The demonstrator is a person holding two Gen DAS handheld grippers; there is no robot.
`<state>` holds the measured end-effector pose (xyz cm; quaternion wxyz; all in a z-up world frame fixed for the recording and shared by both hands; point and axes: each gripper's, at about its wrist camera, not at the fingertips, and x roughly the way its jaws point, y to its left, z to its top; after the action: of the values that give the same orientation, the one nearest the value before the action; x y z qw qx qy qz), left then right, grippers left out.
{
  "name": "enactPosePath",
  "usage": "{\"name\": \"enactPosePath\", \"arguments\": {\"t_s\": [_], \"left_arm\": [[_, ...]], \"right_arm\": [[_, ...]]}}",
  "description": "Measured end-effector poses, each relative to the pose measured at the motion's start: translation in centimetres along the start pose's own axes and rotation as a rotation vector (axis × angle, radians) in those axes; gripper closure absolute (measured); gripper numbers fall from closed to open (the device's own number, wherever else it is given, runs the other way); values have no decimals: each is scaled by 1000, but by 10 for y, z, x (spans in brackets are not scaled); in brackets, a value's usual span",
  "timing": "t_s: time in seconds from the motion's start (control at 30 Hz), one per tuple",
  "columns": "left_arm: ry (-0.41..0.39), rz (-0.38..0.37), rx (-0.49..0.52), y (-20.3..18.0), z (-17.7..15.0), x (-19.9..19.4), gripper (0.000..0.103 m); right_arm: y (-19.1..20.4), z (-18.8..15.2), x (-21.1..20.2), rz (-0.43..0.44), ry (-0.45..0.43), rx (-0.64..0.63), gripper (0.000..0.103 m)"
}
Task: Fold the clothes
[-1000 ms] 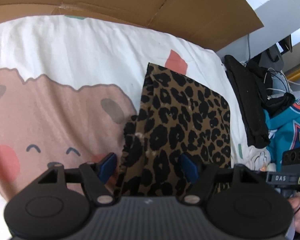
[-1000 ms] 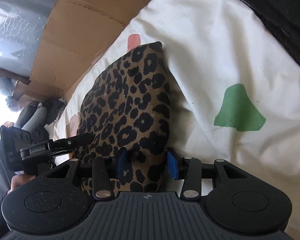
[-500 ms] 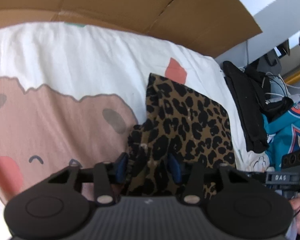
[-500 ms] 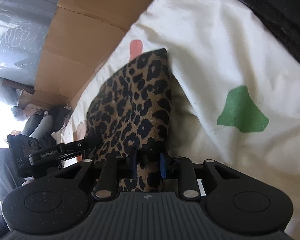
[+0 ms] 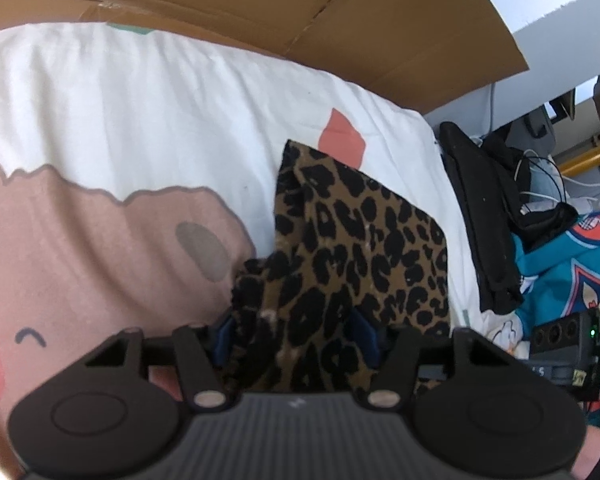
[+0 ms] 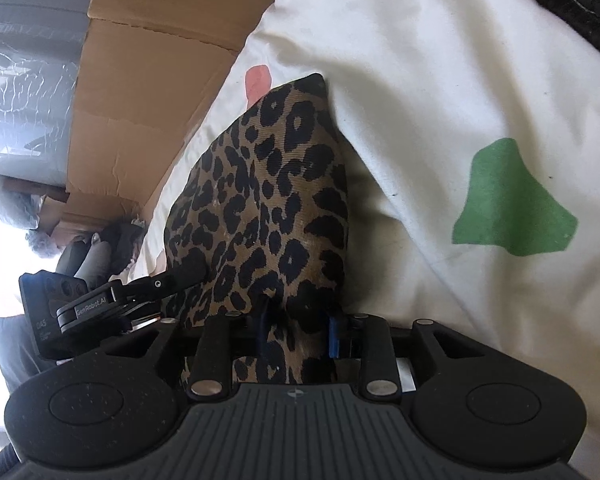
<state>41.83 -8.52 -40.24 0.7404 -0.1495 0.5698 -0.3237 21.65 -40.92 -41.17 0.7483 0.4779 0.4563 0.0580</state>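
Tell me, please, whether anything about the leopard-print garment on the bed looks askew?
Yes: the leopard-print garment lies mostly flat, but its near left edge is bunched into a crumpled wad, so that side looks uneven.

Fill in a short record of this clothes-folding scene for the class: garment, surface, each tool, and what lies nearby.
garment: leopard-print cloth, partly folded, lying on the bed
surface: white sheet with cartoon print
left tool: near edge of the cloth bunched between its pads
right tool: cloth between its pads, jaws opening
nearby: black clothes and teal garment to the right
backdrop: cardboard
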Motion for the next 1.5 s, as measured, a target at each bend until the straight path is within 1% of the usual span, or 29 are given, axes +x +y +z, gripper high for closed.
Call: {"name": "enactPosePath", "arguments": {"t_s": [0.03,0.1,0.13,0.2,0.27,0.33,0.4,0.43,0.5,0.57,0.63,0.67,0.73,0.77,0.87,0.97,1.03,1.1,1.2,1.33,1.5], "left_arm": [[-2,-1,-3,0,0,0,50],[-10,-10,-15,3,-1,-4,59],[-14,-12,-10,3,-1,-7,62],[-22,-15,1,1,-2,-11,65],[-31,-4,25,-5,-2,-14,68],[-38,5,48,-11,-2,-16,70],[-44,10,70,-16,-1,-19,70],[-41,14,79,-17,-1,-19,69],[-22,27,67,-13,0,-14,66],[-10,19,32,-6,1,-10,61],[3,24,14,-2,2,-6,52],[9,21,15,-1,3,-5,50],[17,15,19,0,4,-3,47],[19,12,21,-1,4,-2,46],[22,4,31,-2,6,1,43],[24,-6,33,-3,8,4,48],[23,5,44,-6,8,4,56],[17,16,46,-9,8,1,62],[9,24,41,-14,10,-5,68],[-23,38,68,-24,6,-18,72],[-80,32,65,-31,-2,-39,75]], "right_arm": [[1,0,1,-4,-4,0,74],[7,1,0,-15,-11,-19,82],[10,1,-1,-21,-15,-33,83],[18,0,-4,-40,-23,-66,90],[26,-1,-6,-60,-32,-99,94],[36,-3,-8,-84,-43,-132,95],[42,-4,-11,-94,-51,-156,95],[44,-4,-12,-93,-51,-163,95],[46,-3,-13,-95,-48,-170,95],[43,-1,-11,-93,-42,-150,92],[38,1,-10,-90,-35,-125,91],[36,1,-9,-83,-33,-112,90],[32,2,-8,-77,-28,-96,85],[29,2,-7,-74,-29,-86,79],[22,3,-3,-72,-29,-55,74],[19,2,2,-58,-29,-34,74],[23,2,4,-66,-31,-50,76],[28,2,4,-74,-40,-78,86],[37,0,2,-92,-56,-109,94],[51,-3,-4,-101,-85,-167,96],[59,-3,-12,-95,-104,-185,97]]}}
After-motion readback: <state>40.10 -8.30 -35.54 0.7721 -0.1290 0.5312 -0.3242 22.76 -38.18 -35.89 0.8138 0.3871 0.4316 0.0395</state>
